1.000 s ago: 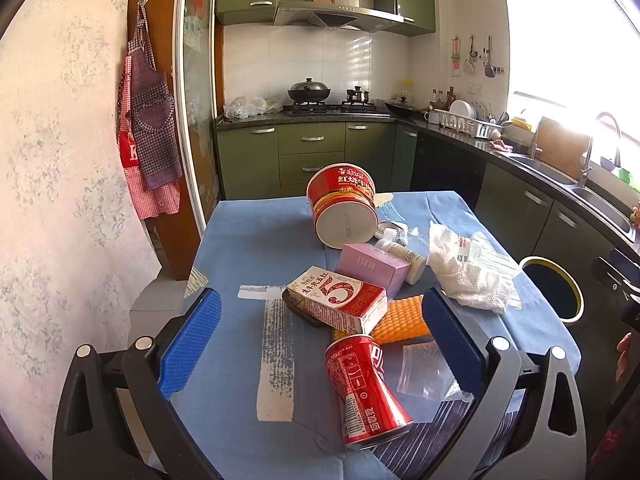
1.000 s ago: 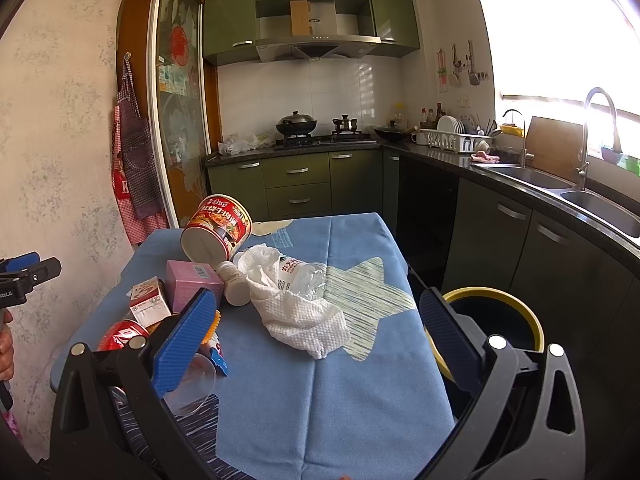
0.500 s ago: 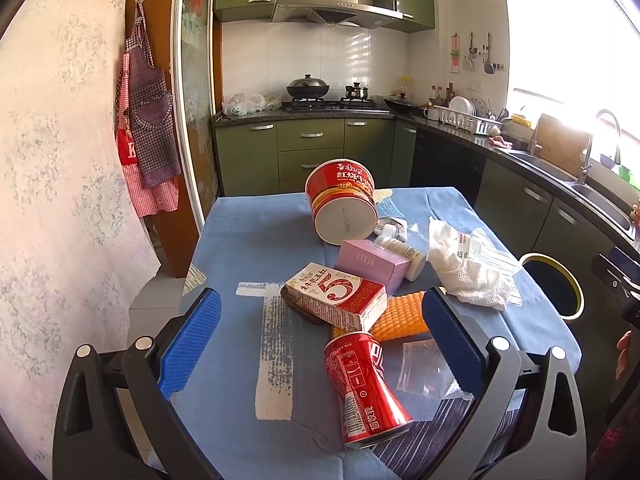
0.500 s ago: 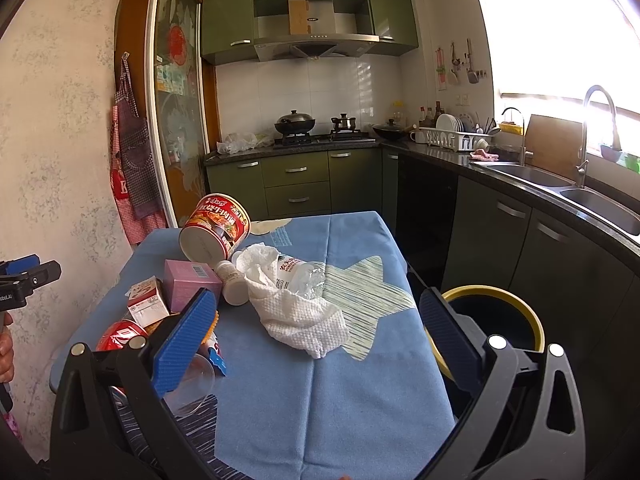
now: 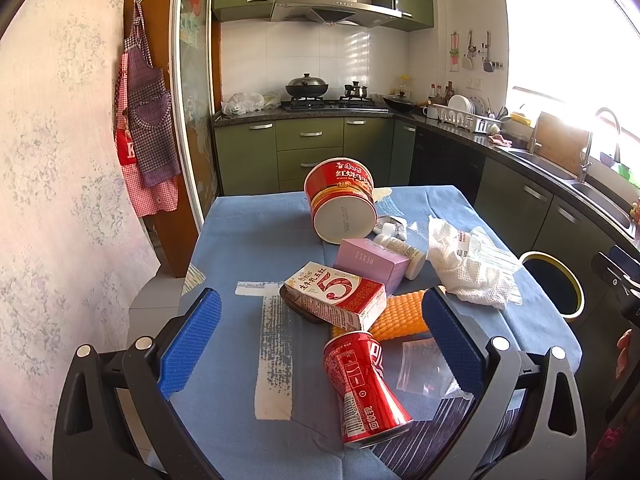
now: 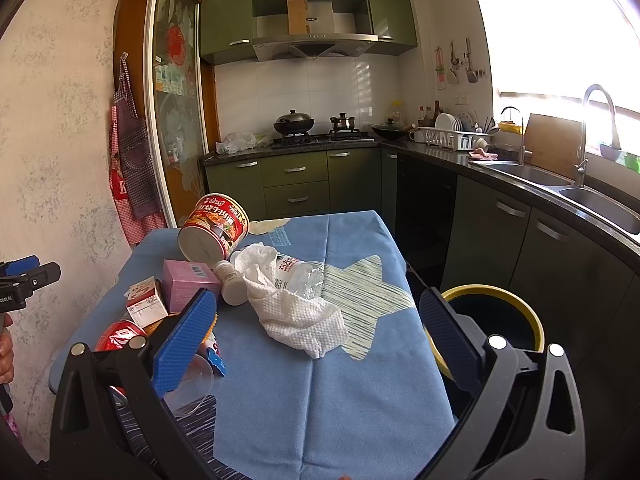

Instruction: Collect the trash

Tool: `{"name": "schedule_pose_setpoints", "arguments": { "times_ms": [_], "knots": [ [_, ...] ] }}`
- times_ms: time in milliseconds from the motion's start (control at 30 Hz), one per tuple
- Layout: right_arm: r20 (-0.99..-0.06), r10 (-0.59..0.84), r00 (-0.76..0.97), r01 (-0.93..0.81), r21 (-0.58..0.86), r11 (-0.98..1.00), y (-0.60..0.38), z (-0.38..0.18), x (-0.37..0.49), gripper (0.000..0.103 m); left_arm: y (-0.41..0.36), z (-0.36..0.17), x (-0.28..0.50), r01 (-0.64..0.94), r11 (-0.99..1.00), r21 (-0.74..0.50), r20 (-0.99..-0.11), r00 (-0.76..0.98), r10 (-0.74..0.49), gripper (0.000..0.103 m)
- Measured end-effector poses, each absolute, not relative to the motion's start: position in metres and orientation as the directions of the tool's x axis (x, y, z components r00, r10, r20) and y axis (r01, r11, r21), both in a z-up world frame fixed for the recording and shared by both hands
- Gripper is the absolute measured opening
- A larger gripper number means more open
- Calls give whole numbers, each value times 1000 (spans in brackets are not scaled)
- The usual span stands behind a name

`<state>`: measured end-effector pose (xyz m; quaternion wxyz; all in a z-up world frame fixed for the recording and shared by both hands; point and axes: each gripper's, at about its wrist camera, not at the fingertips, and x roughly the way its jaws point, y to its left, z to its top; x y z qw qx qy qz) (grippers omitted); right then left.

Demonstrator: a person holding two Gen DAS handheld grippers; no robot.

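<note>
Left wrist | dented red can (image 5: 362,388) | ridged orange sponge (image 5: 400,314) | crumpled paper towel (image 5: 466,272)

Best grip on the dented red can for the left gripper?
Take the red can across its pinched waist, from above. It lies on its side between the left gripper's open fingers, long axis running toward the camera, so the fingers close on its curved sides.

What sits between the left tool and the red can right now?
Nothing visible. The crushed red can lies on its side on the blue tablecloth, nearest the open left tool. The milk carton lies beyond it.
</note>
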<state>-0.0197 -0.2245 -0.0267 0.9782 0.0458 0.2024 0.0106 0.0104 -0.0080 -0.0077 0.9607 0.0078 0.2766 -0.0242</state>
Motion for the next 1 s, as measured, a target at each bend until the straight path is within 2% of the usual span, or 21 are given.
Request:
{"name": "schedule_pose_setpoints", "arguments": {
  "times_ms": [333,567,833,1000],
  "knots": [
    [-408,36,912,0,88,996,-227,-31,-15,97,-10,-14,22,60,998,12,-549,835,-43,99],
    [-428,75,901,-67,34,997,-228,-17,14,97,5,-11,72,36,999,34,-561,828,-11,99],
    [-507,353,786,-378,58,924,-218,25,115,97,46,-21,171,-56,998,41,-588,806,69,99],
    [-604,452,657,-540,42,841,-186,38,212,97,69,-43,230,-100,995,28,-615,783,96,99]
  ]
}}
